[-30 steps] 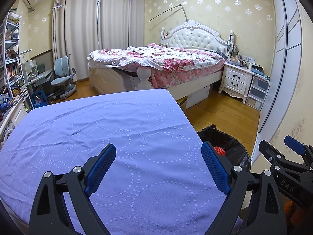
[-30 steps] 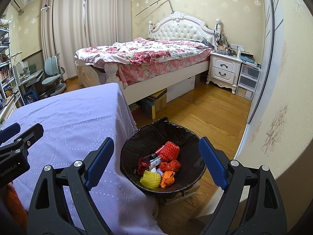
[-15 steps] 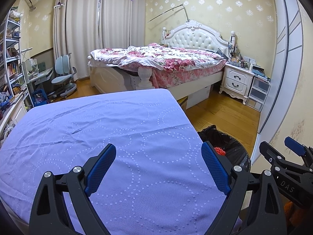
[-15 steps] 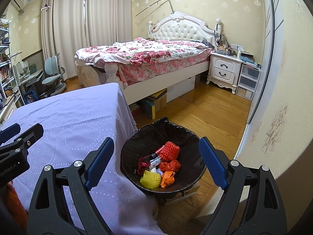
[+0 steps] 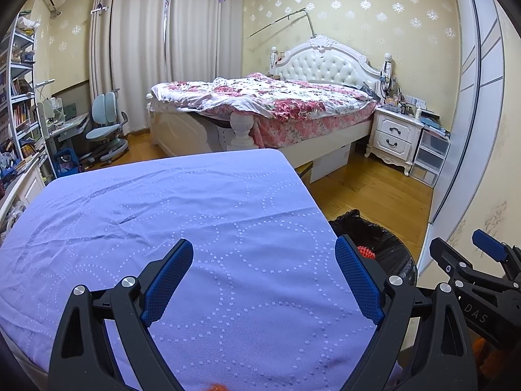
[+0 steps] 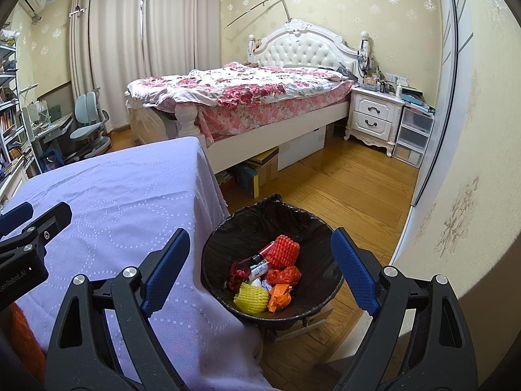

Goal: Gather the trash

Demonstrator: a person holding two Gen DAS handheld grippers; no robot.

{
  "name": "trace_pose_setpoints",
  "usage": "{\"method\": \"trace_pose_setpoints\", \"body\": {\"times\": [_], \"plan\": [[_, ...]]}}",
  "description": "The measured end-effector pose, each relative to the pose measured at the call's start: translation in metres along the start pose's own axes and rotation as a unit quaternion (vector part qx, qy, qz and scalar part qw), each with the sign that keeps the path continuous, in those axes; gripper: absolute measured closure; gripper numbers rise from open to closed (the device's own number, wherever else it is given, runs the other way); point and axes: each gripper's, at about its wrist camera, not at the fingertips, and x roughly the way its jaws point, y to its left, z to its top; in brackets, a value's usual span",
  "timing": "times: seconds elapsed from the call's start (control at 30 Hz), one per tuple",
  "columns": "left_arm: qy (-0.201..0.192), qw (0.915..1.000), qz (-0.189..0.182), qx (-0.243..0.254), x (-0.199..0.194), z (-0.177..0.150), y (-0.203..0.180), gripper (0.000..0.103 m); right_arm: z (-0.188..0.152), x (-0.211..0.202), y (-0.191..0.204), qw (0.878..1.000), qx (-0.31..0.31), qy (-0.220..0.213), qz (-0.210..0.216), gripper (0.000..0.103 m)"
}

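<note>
Left tool (image 5: 263,277) low in the left wrist view, blue pads spread wide, nothing between them, hovering over lavender desk (image 5: 162,215) cloth. Right tool (image 6: 260,267) low in the right wrist view, likewise spread wide and empty, framing a black-lined trash bin (image 6: 312,224) on the wood floor just beside the desk's right edge. Inside the bin: red foam fruit net (image 6: 281,251), yellow foam fruit net (image 6: 250,299), crumpled orange wrapper (image 6: 279,296), red plastic bag (image 6: 283,273), small labelled tube (image 6: 259,268). No loose trash visible on the desk cloth in either view. Judging from that, collecting looks finished or nearly so; anything left would lie outside both views. Unmade floral bed (image 6: 241,91) in the upper centre, well apart.
</note>
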Motion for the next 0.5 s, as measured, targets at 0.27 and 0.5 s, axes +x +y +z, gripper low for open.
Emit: {"method": "trace_pose_setpoints", "body": {"times": [0.27,0.5], "plan": [[0.002,1.0,0.002,-0.003,-0.001,0.001,0.003,0.015,-0.001,0.0,0.004,1.0,-0.005,0.003,0.003,0.017],[0.034,0.9989,0.029,-0.015,0.018,-0.001,0.031,0.015,0.002,0.012,0.029,0.999,-0.028,0.022,0.035,0.017]]}}
